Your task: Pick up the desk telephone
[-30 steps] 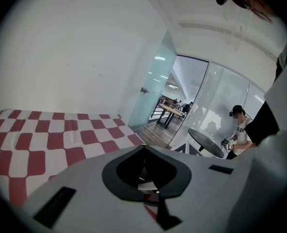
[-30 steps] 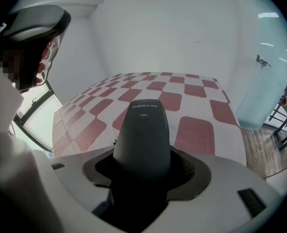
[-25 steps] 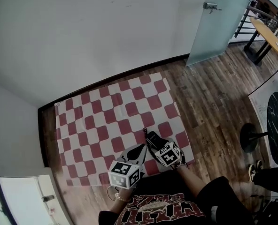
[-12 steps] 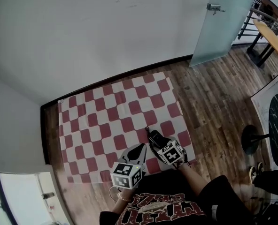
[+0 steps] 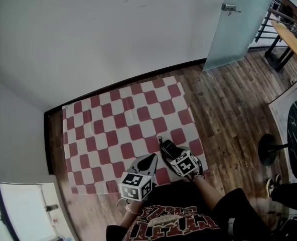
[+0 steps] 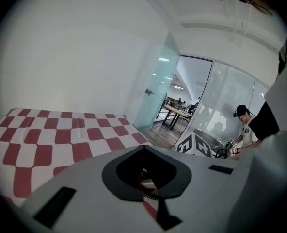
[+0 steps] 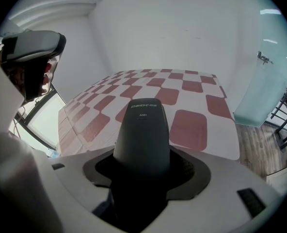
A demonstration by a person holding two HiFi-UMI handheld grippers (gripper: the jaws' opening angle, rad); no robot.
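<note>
1. Head view: a person stands at the 6 o'clock edge of a red-and-white checked cloth (image 5: pixel 113 124) spread on a wooden floor (image 5: pixel 224 99), with a claw in each hand.
2. The right claw (image 5: pixel 172 154) is clamped on a black telephone handset (image 5: pixel 166 147). The handset shows over the cloth's near edge, at about 5 o'clock from the cloth's centre, and its free end points toward 11 o'clock.
3. Right gripper view: the handset rises through the dark hollow between the jaws, which press on its sides. Small pale lettering marks its far end, and the checked cloth lies beyond.
4. The left claw (image 5: pixel 147 161) sits just beside the right one, at its 8 o'clock and apart from it, with its white jaws drawn to a point aimed toward 1 o'clock.
5. Left gripper view: the jaw tips meet. The hollow behind them shows a sliver of checked cloth and a thin beaded strand; what the strand is cannot be told.
6. A frosted glass door (image 5: pixel 234 24) stands at 1 o'clock in the head view, next to a white wall (image 5: pixel 113 34) at 12 o'clock.
</note>
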